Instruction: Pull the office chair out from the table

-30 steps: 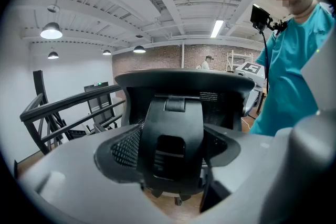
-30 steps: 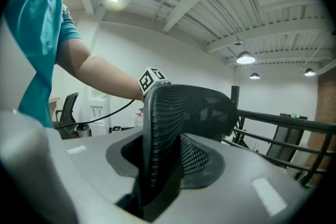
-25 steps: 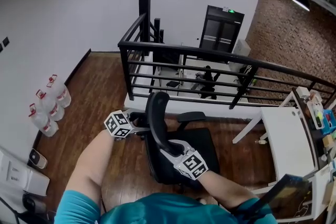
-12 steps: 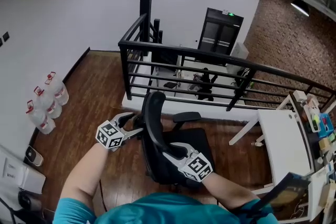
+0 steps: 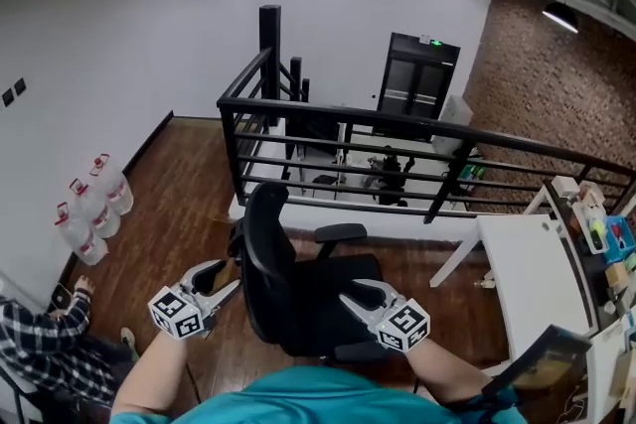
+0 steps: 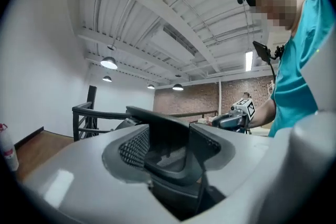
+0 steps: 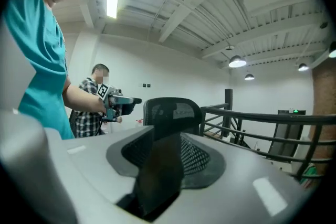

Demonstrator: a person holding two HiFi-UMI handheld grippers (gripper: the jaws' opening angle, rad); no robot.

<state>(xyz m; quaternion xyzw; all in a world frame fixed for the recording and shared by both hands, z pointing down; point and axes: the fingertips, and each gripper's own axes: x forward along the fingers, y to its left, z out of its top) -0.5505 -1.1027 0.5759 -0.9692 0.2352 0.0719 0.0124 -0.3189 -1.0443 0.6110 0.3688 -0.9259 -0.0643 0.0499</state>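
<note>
The office chair [image 5: 266, 258] stands well clear of the table [image 5: 527, 283], and both grippers have just let go, so the pull looks done. The left gripper [image 5: 227, 281], on the chair's side away from the table, is closing its jaws on nothing. The right gripper [image 5: 360, 293], on the table side, has its jaws parted and empty.

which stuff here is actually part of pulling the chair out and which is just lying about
Part of the job:
office chair
white table

Not part of it:
water bottles
black railing
person in plaid shirt
</note>
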